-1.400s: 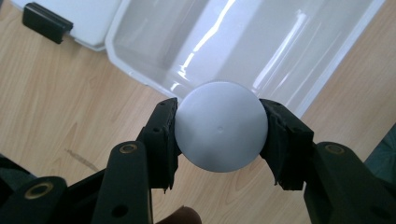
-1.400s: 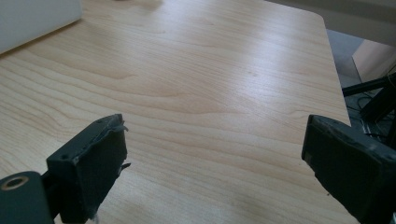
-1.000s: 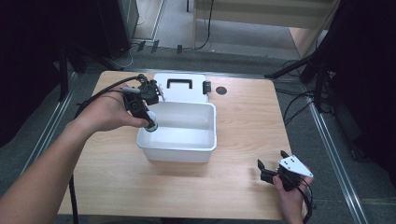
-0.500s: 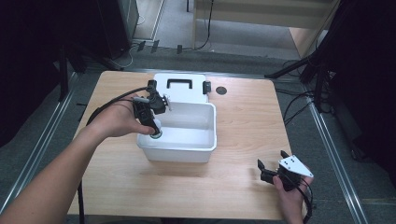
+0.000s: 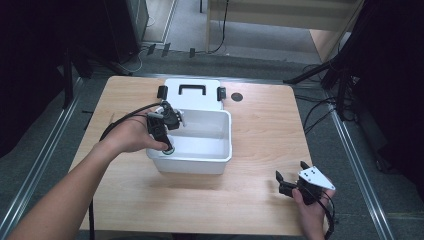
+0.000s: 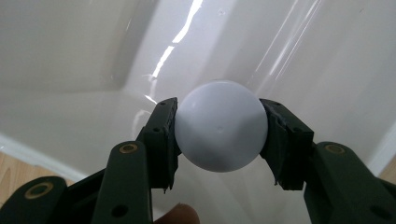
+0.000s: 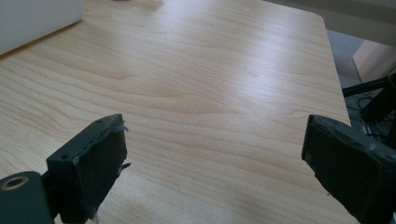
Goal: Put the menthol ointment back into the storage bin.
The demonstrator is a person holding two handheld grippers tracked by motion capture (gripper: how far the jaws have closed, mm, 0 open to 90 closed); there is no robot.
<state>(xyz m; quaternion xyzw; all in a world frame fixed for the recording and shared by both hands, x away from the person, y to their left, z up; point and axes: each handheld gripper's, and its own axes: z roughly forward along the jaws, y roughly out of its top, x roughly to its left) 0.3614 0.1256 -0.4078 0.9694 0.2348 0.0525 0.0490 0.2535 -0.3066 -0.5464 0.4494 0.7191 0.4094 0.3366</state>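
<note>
White ball (image 6: 221,126) sits clamped btwn jaws of left gripper (image 5: 167,142), low inside white bin (image 5: 220,155) at its left end; bin floor directly beneath. Right gripper (image 5: 290,180) wide open, empty, over table (image 5: 260,130), well apart.

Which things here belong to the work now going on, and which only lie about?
In use:
- left claw, shut on the white ball
- white box, over which the ball is held

Lying about:
- lid behind the box
- round black thing on the table
- right claw, open, holding nothing
</note>
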